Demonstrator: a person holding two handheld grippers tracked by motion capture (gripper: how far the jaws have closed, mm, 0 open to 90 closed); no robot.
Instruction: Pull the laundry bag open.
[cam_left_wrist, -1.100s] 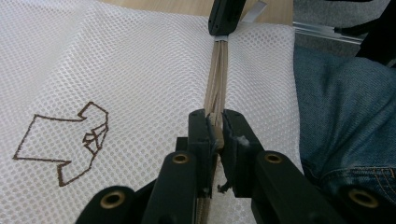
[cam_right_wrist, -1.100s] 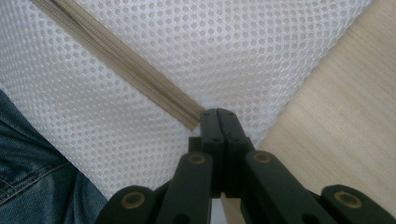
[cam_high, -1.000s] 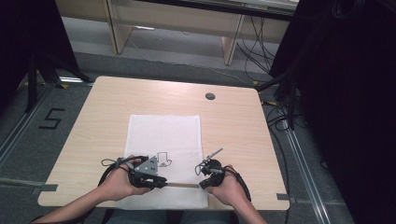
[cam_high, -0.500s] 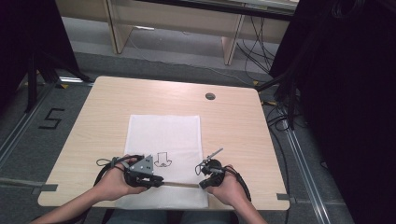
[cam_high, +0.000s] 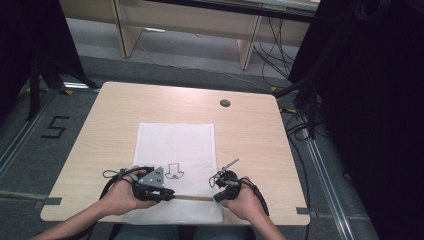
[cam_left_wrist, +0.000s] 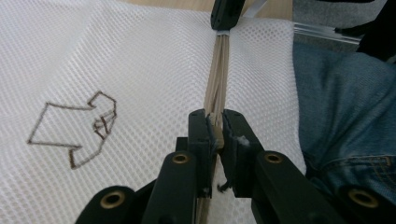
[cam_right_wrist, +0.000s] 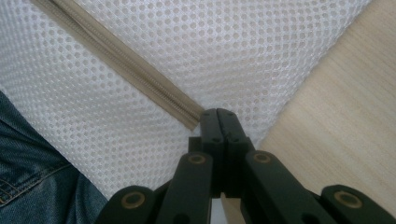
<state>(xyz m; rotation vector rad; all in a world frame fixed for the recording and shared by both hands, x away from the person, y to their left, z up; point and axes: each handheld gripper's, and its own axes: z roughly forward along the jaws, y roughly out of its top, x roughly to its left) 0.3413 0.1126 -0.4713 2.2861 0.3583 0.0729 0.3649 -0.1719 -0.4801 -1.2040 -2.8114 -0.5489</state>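
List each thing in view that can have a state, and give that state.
White mesh bag: lying flat, near edge hanging over the table's edge.
Beige zipper: closed along the stretch in view.
Left gripper: shut on the zipper's pull.
Right gripper: shut, pinching the bag at the zipper's end.

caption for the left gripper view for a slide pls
Left gripper fingers pinching the beige zipper of a white mesh bag, brown logo alongside.
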